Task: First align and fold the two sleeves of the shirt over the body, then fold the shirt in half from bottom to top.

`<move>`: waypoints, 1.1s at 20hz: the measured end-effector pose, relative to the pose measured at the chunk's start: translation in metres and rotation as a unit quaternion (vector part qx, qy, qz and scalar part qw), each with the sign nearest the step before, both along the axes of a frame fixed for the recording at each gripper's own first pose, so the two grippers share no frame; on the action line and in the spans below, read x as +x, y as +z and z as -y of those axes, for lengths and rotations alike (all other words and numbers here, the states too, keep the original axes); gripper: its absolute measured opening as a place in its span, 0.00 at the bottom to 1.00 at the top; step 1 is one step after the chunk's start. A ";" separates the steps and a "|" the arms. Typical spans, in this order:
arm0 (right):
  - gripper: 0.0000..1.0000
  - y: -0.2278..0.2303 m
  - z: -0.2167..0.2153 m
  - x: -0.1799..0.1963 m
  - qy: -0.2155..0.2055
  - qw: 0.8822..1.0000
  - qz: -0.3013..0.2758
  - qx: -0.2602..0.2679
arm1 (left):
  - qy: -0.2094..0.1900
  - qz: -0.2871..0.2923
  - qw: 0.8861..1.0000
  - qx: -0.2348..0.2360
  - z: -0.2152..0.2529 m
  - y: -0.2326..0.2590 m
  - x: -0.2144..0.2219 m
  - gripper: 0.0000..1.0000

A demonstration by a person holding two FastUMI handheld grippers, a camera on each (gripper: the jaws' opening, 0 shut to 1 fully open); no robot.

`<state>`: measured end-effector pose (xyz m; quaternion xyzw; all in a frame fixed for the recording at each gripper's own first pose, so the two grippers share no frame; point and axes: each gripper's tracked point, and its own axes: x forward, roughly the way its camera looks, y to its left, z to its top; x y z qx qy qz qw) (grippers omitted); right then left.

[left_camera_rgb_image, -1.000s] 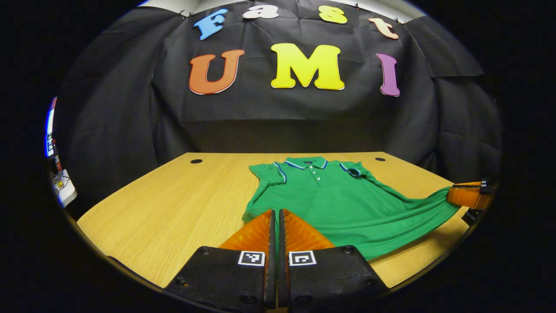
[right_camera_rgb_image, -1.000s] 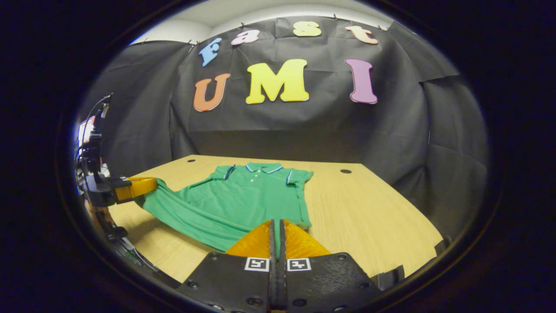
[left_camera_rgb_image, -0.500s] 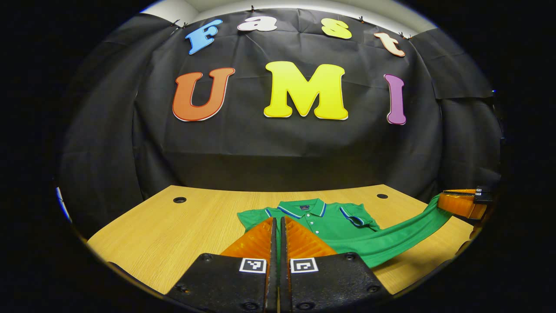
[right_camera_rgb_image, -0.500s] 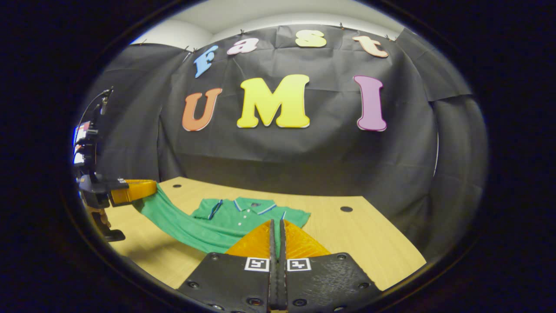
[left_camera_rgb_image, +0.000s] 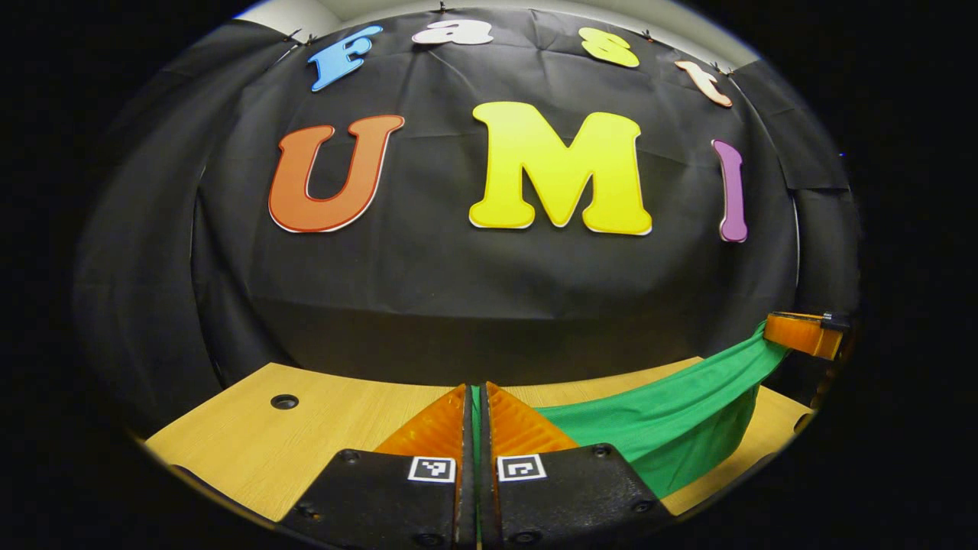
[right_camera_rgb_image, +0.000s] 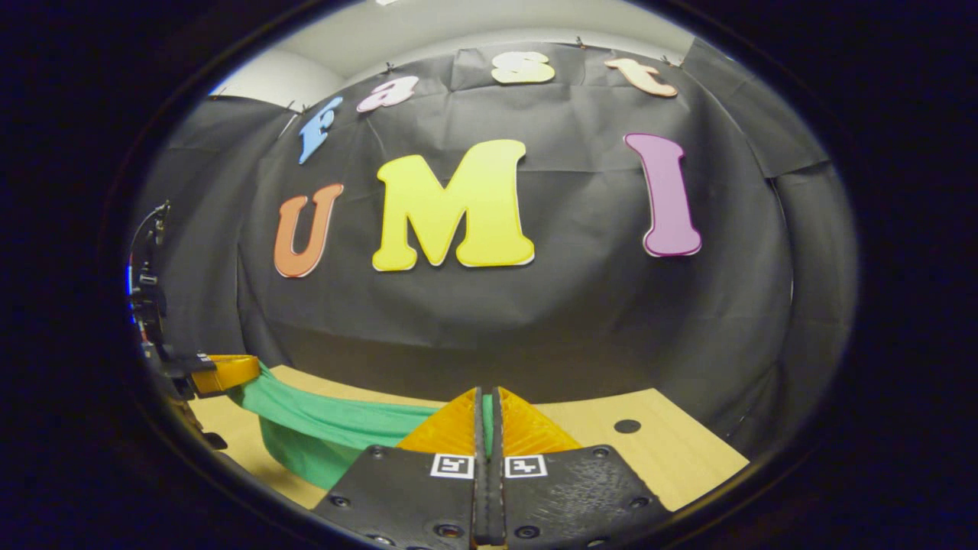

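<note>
The green polo shirt hangs as a taut band of cloth between my two grippers, lifted above the wooden table. My left gripper is shut on one corner of its hem, a thin strip of green showing between the fingers. At the far right of the left gripper view, my right gripper pinches the other corner. In the right gripper view, my right gripper is shut on the shirt, which stretches left to my left gripper. Collar and sleeves are hidden below the fingers.
The table ends close ahead at the black cloth wall. A round cable hole sits at its far left corner and another hole at the far right. Dark equipment stands off the table's left side.
Both grippers have carried the hem up and forward toward the wall. The collar and sleeves, visible before, have dropped out of sight beneath the fingers. The wall looms larger.
</note>
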<state>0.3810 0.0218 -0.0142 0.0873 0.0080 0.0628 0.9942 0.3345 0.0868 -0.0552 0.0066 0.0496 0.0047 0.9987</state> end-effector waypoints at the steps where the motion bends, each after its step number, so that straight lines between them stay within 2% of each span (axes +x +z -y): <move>1: 0.00 -0.005 -0.004 0.020 -0.002 1.000 -0.013 -0.004 | 0.001 -0.002 1.000 -0.003 -0.003 -0.004 0.015 0.08; 4: 0.00 -0.025 -0.020 0.068 0.007 0.999 -0.042 0.006 | 0.006 -0.014 1.000 0.005 -0.015 -0.028 0.052 0.08; 10: 0.00 -0.093 -0.025 0.147 -0.012 0.996 -0.091 -0.011 | -0.009 -0.047 0.999 0.004 -0.015 -0.089 0.121 0.08; 13: 0.00 -0.114 -0.025 0.166 -0.017 0.995 -0.103 -0.010 | -0.008 -0.049 0.998 0.031 -0.011 -0.102 0.137 0.08; 17: 0.00 -0.121 -0.021 0.177 -0.023 0.994 -0.104 -0.013 | 0.000 -0.059 0.998 0.035 -0.013 -0.114 0.139 0.09; 19: 0.05 -0.119 -0.013 0.174 -0.037 0.994 -0.104 -0.029 | 0.019 -0.055 0.998 0.038 -0.022 -0.110 0.135 0.21; 20: 0.10 -0.115 -0.010 0.171 -0.038 0.994 -0.100 -0.029 | 0.029 -0.055 0.997 0.043 -0.027 -0.109 0.133 0.41; 21: 0.12 -0.115 -0.011 0.170 -0.035 0.994 -0.103 -0.022 | 0.032 -0.057 0.997 0.040 -0.028 -0.110 0.132 0.30; 22: 0.40 -0.112 -0.011 0.166 -0.029 0.994 -0.107 -0.012 | 0.031 -0.060 0.997 0.032 -0.028 -0.111 0.130 0.78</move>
